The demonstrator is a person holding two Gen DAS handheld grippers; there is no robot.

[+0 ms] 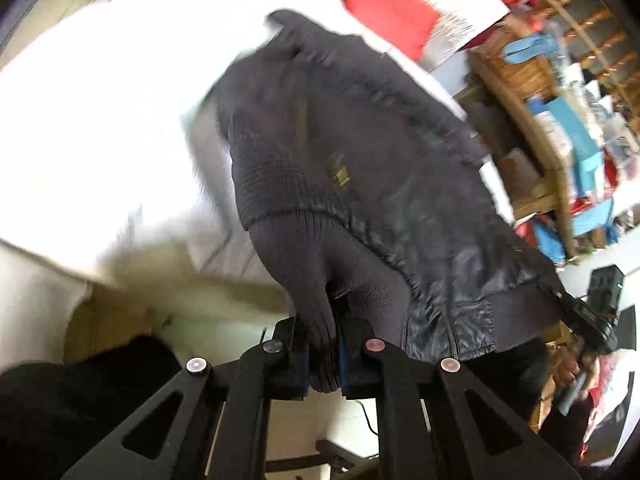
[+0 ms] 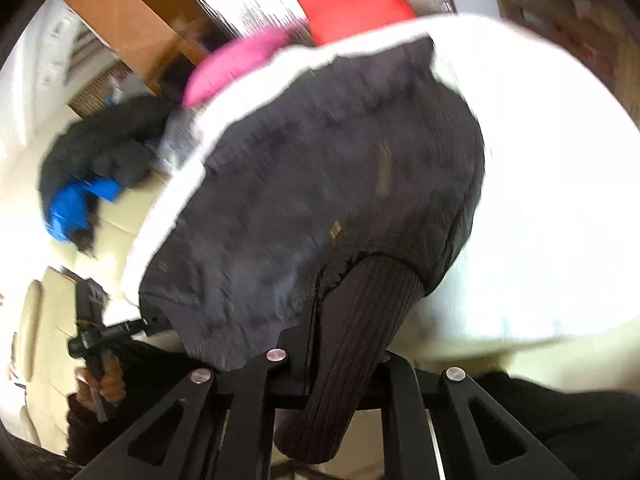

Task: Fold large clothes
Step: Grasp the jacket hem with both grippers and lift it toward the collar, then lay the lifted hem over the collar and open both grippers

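A dark quilted jacket [image 1: 360,140] with ribbed cuffs and hem lies partly on a white-covered surface [image 1: 100,120], its near end lifted off it. My left gripper [image 1: 324,344] is shut on one ribbed cuff [image 1: 316,280], which hangs down between the pads. In the right wrist view the jacket [image 2: 320,168] is blurred, and my right gripper [image 2: 344,356] is shut on the other ribbed cuff [image 2: 368,312]. Each gripper also shows in the other's view, held by a hand at the jacket's edge: the right gripper [image 1: 568,300] and the left gripper [image 2: 148,322].
A red cloth [image 1: 388,8] and a pink one [image 2: 236,64] lie at the far side of the white surface. A heap of dark and blue clothes [image 2: 92,172] sits to the left. Cluttered wooden shelves [image 1: 560,120] stand to the right, and a brown box [image 2: 132,12] stands behind.
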